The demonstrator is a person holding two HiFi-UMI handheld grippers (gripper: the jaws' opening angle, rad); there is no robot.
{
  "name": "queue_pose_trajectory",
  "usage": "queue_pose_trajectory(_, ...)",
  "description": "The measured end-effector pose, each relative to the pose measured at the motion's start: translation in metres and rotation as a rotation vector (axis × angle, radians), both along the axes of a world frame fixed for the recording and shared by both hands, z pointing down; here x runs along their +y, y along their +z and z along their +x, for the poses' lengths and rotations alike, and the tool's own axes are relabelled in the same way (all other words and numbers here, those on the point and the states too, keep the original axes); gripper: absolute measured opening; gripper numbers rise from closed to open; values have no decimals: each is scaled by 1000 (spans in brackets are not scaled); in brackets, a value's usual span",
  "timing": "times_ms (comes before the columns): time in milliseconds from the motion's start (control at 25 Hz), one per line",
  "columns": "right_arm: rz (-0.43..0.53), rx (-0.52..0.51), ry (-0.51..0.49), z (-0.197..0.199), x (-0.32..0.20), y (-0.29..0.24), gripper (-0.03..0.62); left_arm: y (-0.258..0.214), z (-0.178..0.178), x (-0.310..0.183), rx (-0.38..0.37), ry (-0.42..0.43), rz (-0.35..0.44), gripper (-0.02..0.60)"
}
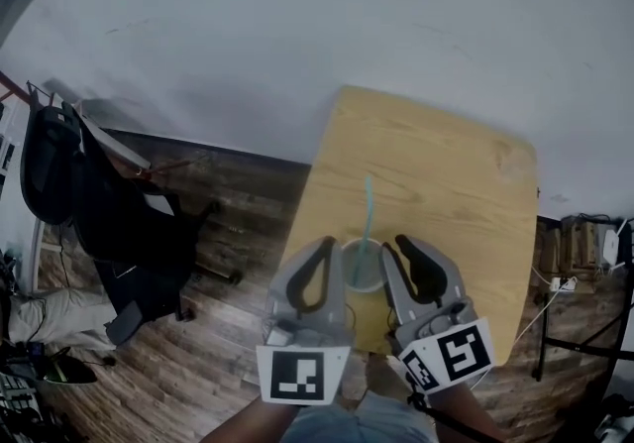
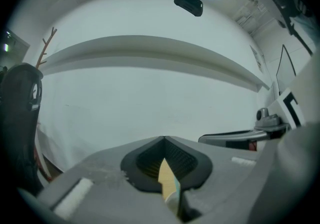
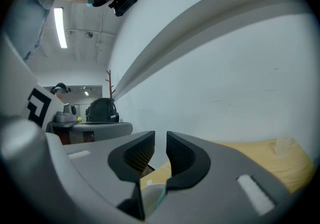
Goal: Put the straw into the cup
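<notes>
The teal straw (image 1: 368,218) stands in the cup (image 1: 362,271), top leaning away from the person. The left claw (image 2: 163,140), left of the cup, is closed and empty; the right claw (image 3: 160,140), right of it, is narrowly parted.

Cup (image 1: 363,271) partly masked by left gripper (image 1: 322,248) at 9 o'clock and right gripper (image 1: 404,248) at 3 o'clock, straw (image 1: 368,213) base lost inside it, table (image 1: 446,183) near edge covered, forearms (image 1: 253,425) cropped at 6 o'clock, cup a mere sliver in both gripper views.

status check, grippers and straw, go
Left gripper shut, empty. Right gripper jaws narrowly apart, empty. Straw stands in the cup, grippers on either side of it. Nothing in the way.
</notes>
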State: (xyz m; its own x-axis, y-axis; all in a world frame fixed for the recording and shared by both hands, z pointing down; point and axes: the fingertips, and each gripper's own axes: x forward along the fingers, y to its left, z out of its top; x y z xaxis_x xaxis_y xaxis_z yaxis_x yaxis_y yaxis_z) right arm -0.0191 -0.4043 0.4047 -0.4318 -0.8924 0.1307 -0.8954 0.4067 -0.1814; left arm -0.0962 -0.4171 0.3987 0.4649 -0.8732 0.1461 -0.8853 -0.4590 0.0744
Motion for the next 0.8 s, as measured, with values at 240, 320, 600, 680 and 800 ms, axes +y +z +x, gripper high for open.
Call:
queue_pose_trajectory(240,126,-2,6,5,8,-53,48,-43,15,8,23,22,102,18)
queue_pose_trajectory(320,161,2,-3,6,13,-69,34,-59,21,12,20,27,134,18)
queue_pose_trajectory(600,256,21,-2,11,25,-112,8,-105,35,24,33,40,236,18)
queue_pose_trajectory(680,269,28,-2,12,26,-119,6,-113,39,27,28,46,259,18)
queue_pose_trajectory(800,288,39,-10,13,28,-127,6,-118,43,30,24,49,269,18)
